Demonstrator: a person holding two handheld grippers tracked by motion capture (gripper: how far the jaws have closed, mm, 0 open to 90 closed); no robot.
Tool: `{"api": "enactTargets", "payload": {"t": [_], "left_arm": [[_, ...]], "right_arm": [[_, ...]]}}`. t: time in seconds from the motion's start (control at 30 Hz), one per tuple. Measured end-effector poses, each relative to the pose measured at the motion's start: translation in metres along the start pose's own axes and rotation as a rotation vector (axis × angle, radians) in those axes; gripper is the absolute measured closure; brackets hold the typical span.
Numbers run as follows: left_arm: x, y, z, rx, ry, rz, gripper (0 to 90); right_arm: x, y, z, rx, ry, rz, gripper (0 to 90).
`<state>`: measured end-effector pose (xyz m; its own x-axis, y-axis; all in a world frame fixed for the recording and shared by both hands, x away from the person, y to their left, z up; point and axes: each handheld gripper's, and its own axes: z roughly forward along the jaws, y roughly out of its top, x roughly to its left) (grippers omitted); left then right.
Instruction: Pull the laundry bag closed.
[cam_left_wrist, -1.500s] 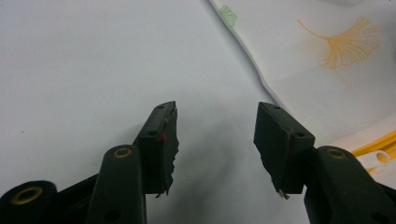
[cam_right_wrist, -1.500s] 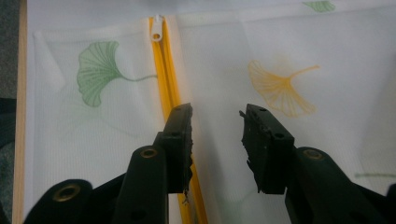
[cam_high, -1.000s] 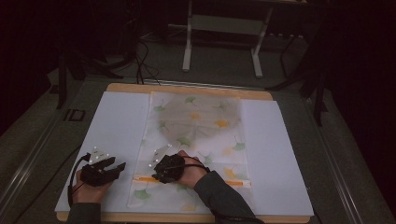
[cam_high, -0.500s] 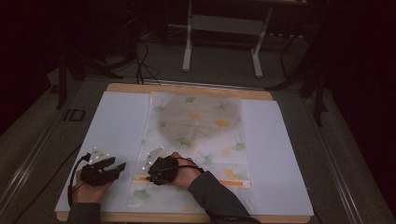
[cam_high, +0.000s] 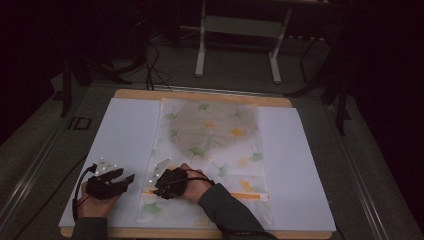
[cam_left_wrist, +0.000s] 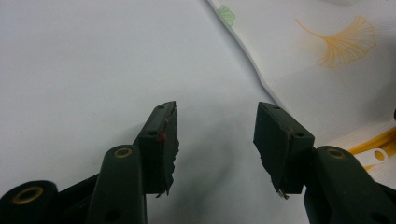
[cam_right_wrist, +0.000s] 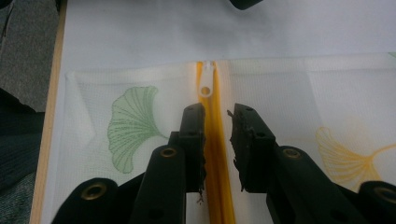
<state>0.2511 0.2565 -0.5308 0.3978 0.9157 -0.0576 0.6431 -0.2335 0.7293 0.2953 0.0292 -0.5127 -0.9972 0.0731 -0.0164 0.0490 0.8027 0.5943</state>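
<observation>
At the bottom of the high view, my left claw (cam_high: 131, 178) rests low on the white sheet (cam_high: 125, 130) that covers the worktop (cam_high: 200, 96), near the lower left of the frame, just left of the bag's edge. In the left gripper view its jaws stand wide apart over bare white sheet, with nothing between them.

Just to its right, in the lower middle of the high view, my right claw (cam_high: 159, 191) sits on the near end of the mesh zipper bag (cam_high: 220, 145), a pale pouch printed with green and yellow ginkgo leaves. In the right gripper view (cam_right_wrist: 217, 116) the jaws are narrow and have just been closing. The yellow zipper (cam_right_wrist: 217, 186) runs up between them, but a gap shows on each side of it, so the pads do not press on it. The white zipper pull (cam_right_wrist: 205, 86) lies just beyond the tips, at the bag's end seam.

Farther up the high view, the bag stretches away across the middle of the sheet, with a darker rounded shape showing through its far half. Past the worktop's far edge, a white stand (cam_high: 237, 45) is on the dark floor.
</observation>
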Motion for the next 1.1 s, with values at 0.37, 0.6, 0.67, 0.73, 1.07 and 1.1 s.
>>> {"api": "enactTargets", "payload": {"t": [0.37,0.6,0.67,0.73,1.07,1.1], "left_arm": [[0.000,0.000,-0.001,-0.003,0.000,-0.001,49.4],[0.000,0.000,-0.001,-0.004,0.001,0.003,49.4],[0.000,0.000,-0.001,-0.003,0.000,0.003,49.4],[0.000,0.000,-0.001,-0.004,0.000,0.002,49.4],[0.000,0.000,-0.002,-0.005,-0.001,0.003,49.4],[0.000,0.000,-0.002,-0.005,0.000,0.003,49.4]], "right_arm": [[0.001,0.001,0.005,-0.022,0.014,0.000,74.2],[0.003,0.003,0.010,-0.027,0.024,-0.002,74.2],[0.003,0.004,0.011,-0.029,0.027,0.000,74.0],[0.004,0.005,0.012,-0.029,0.031,-0.004,73.8],[0.001,0.008,0.020,-0.028,0.032,0.003,77.5],[0.000,0.008,0.020,-0.025,0.031,0.007,78.3]]}}
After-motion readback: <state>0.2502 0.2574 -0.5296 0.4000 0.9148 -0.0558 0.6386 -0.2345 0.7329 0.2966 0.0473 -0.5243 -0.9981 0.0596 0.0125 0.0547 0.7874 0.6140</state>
